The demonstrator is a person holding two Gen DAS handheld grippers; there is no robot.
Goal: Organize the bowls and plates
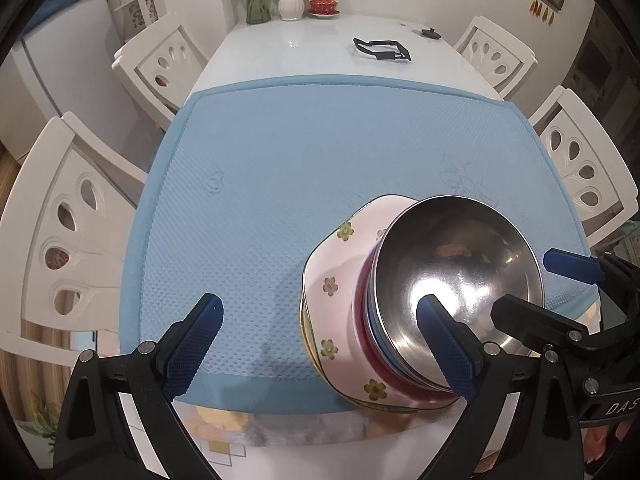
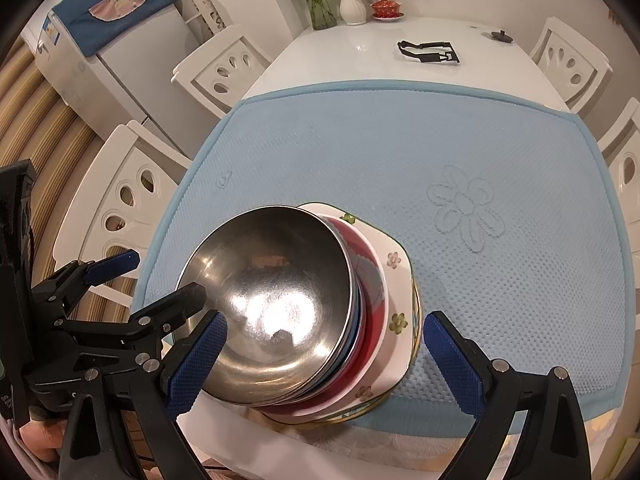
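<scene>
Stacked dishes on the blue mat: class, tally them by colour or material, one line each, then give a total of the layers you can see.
Shiny steel bowl: 1
Dark blue dish, rim only: 1
Red dish: 1
White floral square plate: 1
Gold-rimmed plate beneath, edge only: 1
Total: 5 visible layers; any others are hidden.

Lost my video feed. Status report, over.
Both hand-held grippers, left and right, open, empty. Steel bowl tops stack on floral plate, blue mat. Nothing in the way.

steel bowl (image 2: 276,304): shiny silver | red bowl (image 2: 370,300) under it | plate (image 2: 394,276): pale pink, small flowers, gold rim | mat (image 2: 440,152): light blue, embossed flower | fingers (image 2: 200,356): blue pads, black frames
</scene>
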